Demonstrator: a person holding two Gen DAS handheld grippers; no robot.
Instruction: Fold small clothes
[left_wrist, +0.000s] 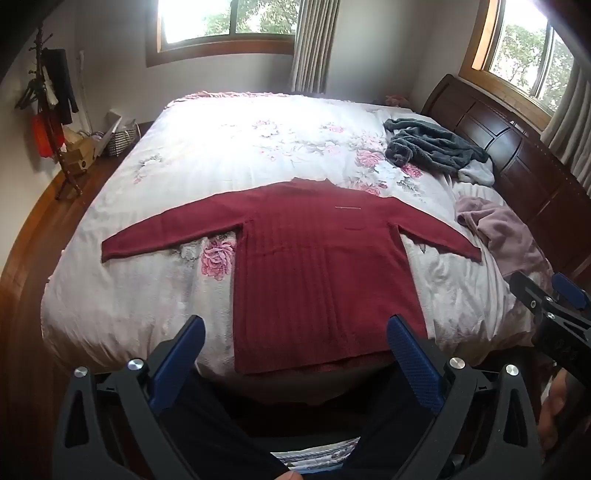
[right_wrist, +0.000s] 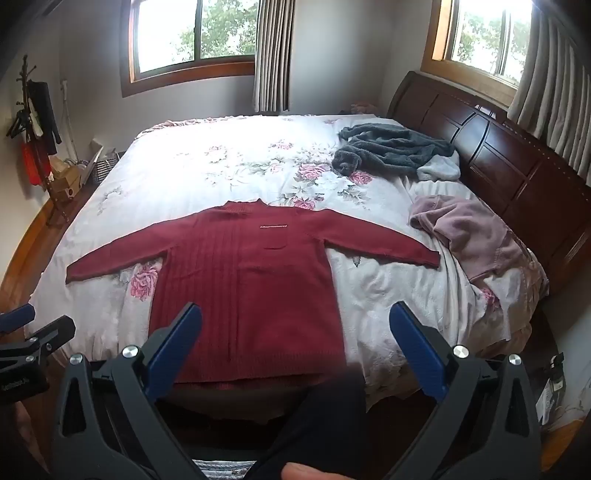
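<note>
Red sweater (left_wrist: 325, 266) lies flat on the bed (left_wrist: 258, 155), front up, both sleeves spread out to the sides, collar toward the far edge, hem at the near edge of the mattress

Left hand-held gripper (left_wrist: 295, 332): held above the near edge over the hem, fingers spread wide, nothing between them, no contact with the cloth. Right hand-held gripper (right_wrist: 295, 317): same height, just right of the left one, also spread wide and empty, over the lower right part of the sweater

Surface: white floral quilt, wrinkled on the right half, smoother on the left. Dark grey fleece garment (right_wrist: 391, 149) bunched near the headboard (right_wrist: 517, 177); pink garment (right_wrist: 469, 232) crumpled just beyond the right sleeve cuff, apart from it

Room: two windows with curtains, coat stand (left_wrist: 48, 96) by the left wall, wooden floor

Margins: left sleeve cuff ends near the left bed edge; bare quilt beyond the collar
</note>
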